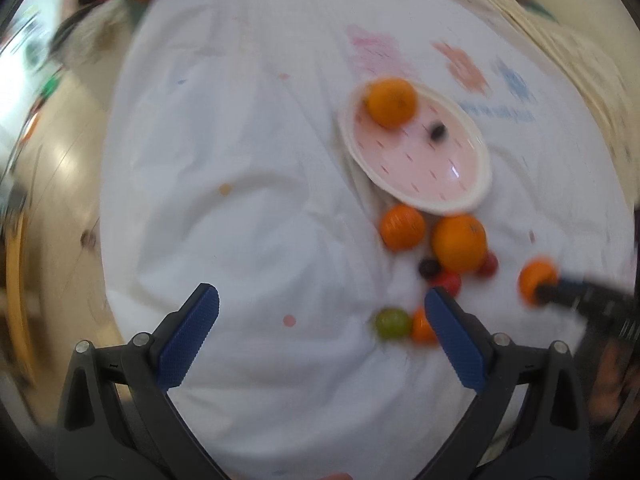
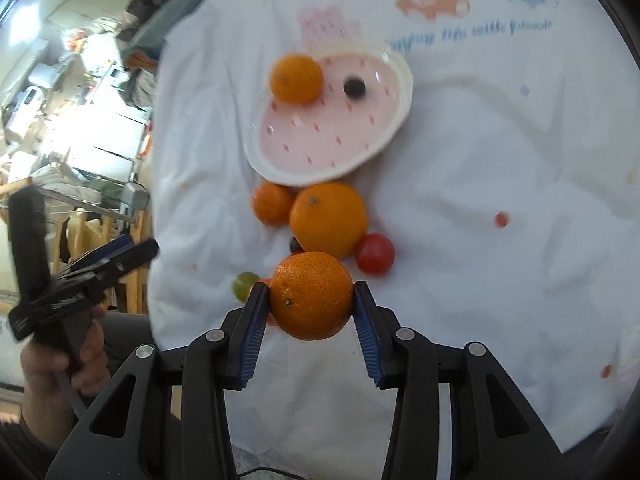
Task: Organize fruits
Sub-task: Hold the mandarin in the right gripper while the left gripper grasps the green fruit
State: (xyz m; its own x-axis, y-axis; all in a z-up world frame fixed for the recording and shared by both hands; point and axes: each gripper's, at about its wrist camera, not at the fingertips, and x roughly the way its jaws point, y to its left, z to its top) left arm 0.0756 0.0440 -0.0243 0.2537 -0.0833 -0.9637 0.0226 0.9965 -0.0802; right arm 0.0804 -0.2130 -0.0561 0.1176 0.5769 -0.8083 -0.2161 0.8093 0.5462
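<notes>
**benchguy:** so how far along is the fruit sorting? Looks early to me. The pink dish [image 2: 394, 118] only has one mandarin [image 2: 296, 78] at its 10 o'clock edge plus a small dark berry [image 2: 354, 87] near the middle.

**pixelpat:** yeah, I'd call it barely a third done. Still lying on the white cloth [image 2: 500, 280], just off the dish's 6 o'clock side: a small orange [image 2: 272, 203], a big orange [image 2: 328, 221] touching it, a red tomato [image 2: 374, 254] at the big one's 4 o'clock, and a green grape [image 2: 244, 285] down around 7. The left view also shows another dark berry [image 1: 429, 267] and a second red one [image 1: 447, 282] tucked under the pile.

**benchguy:** and the grippers?

**pixelpat:** right gripper [image 2: 311, 307] has both blue pads clamped on a tangerine [image 2: 311, 295], which sits clear of the cloth at 6 o'clock from the pile. I guess that's next for the dish. Left gripper [image 1: 322, 334] is spread wide, nothing between the fingers, just hanging over bare cloth at about 8 o'clock from the fruit.
</notes>
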